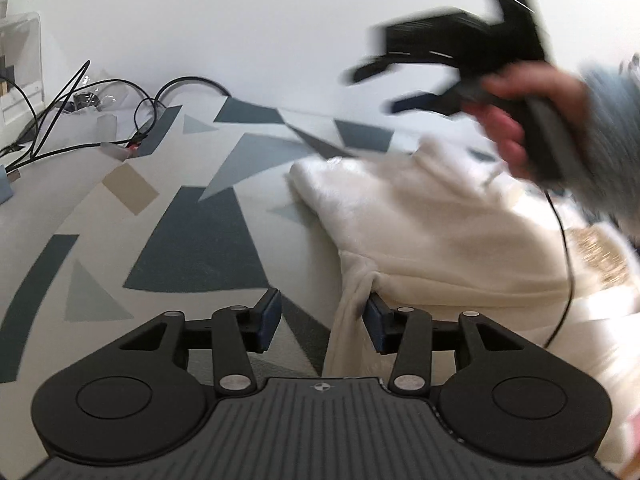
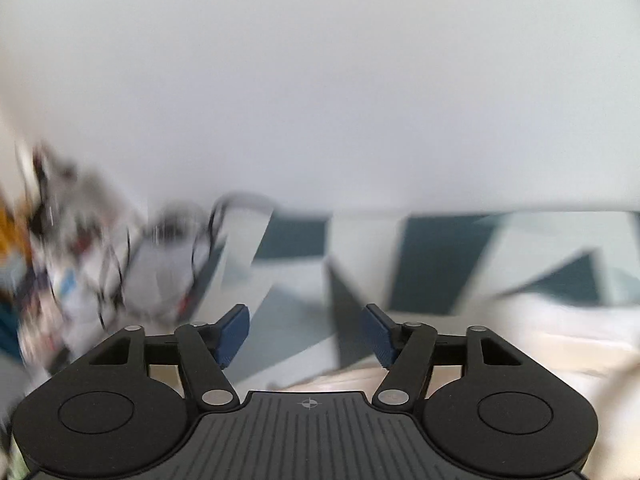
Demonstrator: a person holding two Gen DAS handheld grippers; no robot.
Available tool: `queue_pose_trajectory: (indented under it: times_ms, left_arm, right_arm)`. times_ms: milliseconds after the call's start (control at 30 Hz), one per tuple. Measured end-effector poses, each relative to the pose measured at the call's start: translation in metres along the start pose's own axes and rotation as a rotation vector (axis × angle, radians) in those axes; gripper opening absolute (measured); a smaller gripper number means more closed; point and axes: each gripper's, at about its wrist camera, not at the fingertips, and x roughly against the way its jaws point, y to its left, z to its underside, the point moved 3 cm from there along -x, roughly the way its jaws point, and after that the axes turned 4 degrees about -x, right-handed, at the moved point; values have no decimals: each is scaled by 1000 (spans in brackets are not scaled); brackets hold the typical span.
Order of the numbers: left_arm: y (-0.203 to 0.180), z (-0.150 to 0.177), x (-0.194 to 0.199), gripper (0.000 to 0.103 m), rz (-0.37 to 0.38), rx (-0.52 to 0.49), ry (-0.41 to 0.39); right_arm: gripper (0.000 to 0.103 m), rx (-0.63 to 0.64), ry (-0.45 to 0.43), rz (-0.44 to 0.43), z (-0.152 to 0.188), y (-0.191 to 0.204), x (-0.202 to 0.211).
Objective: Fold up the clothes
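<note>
Left gripper [image 1: 323, 322]: black, blue pads apart; a bunched fold of the cream fleece garment [image 1: 420, 232] lies against the right pad, the left pad clear of it.
Right gripper [image 2: 307, 334]: blue-padded fingers spread wide, nothing between them; in the left wrist view it is raised above the garment in a hand [image 1: 516, 120].
Garment: spread on the grey-and-teal geometric-patterned surface [image 1: 192, 240].
Far left: tangled black cables [image 1: 80, 120]; a pale box [image 1: 22, 64], contents impossible to make out.

Both wrist views low, angled down, close; sharing patterned surface [image 1: 192, 240]
</note>
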Motion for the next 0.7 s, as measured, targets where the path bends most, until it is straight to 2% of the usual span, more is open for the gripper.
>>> queue_pose_trajectory:
  times_ms: [33,133,200,300,400,533,700]
  left_arm:
    - [-3,-5,8,46,21,-4,-18]
    - [-14,-22,27,49,67,-29,-80]
    - [-24,-32,26,62,89,-44,-105]
    - [-43,-47,2,64,115,-78,-87]
    - [-59,-54,-38,64,104,-92,-6]
    - [-68,-53,-84,64,64,-60,113]
    - [-69,-38,-107,69,16,-57,203]
  right_arm:
    - [74,-18,-32,12,-2,-14,24]
    - [76,-55,-134,96,4,-69,107]
    - [76,-154,-214,174,18,-111,163]
    - [76,-413,-336,262,53,-178,242]
    - [76,-577,-408,331,95,-222,296]
    - [73,-690,-392,384,146,-244,309]
    - [72,-678,-335,377,172,-236,282]
